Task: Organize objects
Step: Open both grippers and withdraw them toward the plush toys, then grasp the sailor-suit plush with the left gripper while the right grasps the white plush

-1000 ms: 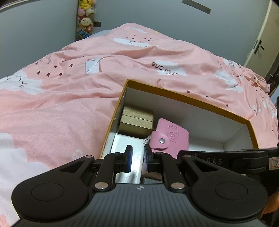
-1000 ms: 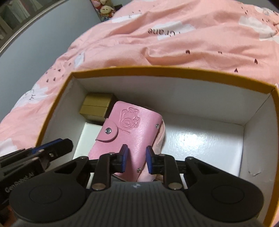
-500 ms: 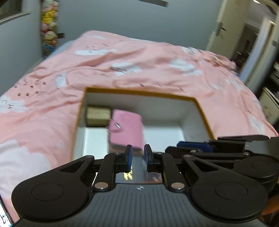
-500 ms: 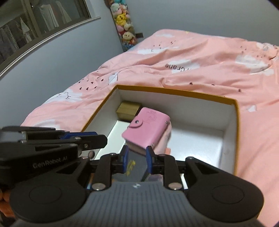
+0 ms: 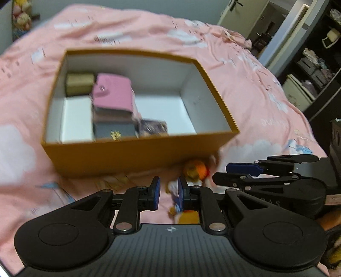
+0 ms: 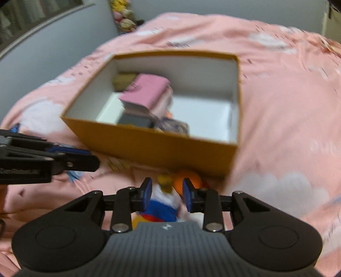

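Observation:
An orange box [image 5: 136, 153] [image 6: 157, 147] with white inside sits on the pink bed. In it lie a pink wallet [image 5: 113, 93] [image 6: 147, 93] on a stack, a tan small box [image 5: 80, 83], a grey case [image 5: 115, 130] and a patterned item [image 5: 153, 127]. A toy figure with orange, white and blue parts [image 6: 166, 200] [image 5: 191, 172] lies on the bed in front of the box. My right gripper [image 6: 166, 195] is open, its fingers on either side of the toy. My left gripper [image 5: 168, 192] is open and empty just left of the toy.
The pink duvet [image 5: 255, 85] covers the whole bed. Plush toys [image 6: 125, 17] hang in the far corner. A doorway and dark shelves [image 5: 315, 64] stand to the right of the bed.
Both grippers have pulled back out of the box and lowered in front of it. The right gripper's jaws have opened wider around the toy. The pink wallet stays in the box.

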`<state>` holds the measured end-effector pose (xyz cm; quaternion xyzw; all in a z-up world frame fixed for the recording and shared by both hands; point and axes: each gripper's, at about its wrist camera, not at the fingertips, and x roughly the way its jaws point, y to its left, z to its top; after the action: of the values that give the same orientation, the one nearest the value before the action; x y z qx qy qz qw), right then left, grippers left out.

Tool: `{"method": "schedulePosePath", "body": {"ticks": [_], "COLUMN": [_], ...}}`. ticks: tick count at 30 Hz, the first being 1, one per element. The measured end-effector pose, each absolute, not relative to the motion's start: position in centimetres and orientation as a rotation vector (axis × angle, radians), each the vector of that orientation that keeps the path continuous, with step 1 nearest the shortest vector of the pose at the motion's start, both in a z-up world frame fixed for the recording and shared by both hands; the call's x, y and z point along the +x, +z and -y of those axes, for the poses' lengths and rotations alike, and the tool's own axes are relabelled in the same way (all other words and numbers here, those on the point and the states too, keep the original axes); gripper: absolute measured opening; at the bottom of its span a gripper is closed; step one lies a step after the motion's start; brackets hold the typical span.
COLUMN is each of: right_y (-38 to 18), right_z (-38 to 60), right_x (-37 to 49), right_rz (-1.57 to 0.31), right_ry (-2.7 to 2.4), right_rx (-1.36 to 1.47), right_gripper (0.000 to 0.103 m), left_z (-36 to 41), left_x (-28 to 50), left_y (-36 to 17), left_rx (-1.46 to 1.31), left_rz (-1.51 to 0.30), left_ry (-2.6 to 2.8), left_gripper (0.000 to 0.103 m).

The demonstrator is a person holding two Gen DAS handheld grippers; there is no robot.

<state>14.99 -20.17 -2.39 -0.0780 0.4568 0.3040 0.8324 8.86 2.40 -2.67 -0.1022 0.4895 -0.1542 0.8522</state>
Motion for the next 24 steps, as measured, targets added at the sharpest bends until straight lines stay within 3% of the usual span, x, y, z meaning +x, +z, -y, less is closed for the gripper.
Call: {"method": "schedulePosePath", "body": {"ticks": [6, 10, 18, 24], "right_y": [-3.7, -5.0, -5.6, -5.0], "right_z": [22.3, 23.6, 24.7, 24.8], "right_x": [14.4, 14.2, 14.8, 14.7], "right_rz": [-1.008, -1.059, -1.097, -1.099], "right_ry": [0.558, 0.524, 0.526, 0.552], "right_rx": [-0.166, -0.135, -0.036, -0.025], "right_gripper": [0.035, 0.035, 0.044, 0.049], "left_z": [-2.3, -1.2, 1.1, 1.7], "left_x": [8.7, 9.1, 10.8, 11.2], "left_y": [-5.5, -7.0, -10.2, -12.1], "left_rx": [-0.268, -0.297, -0.293, -0.312], "left_rz": [-1.118, -1.172, -1.277, -1.341], "left_ry": [-0.356, -0.393, -0.366, -0.368], "left_gripper": [0.026, 0.039, 0.047, 0.062]}}
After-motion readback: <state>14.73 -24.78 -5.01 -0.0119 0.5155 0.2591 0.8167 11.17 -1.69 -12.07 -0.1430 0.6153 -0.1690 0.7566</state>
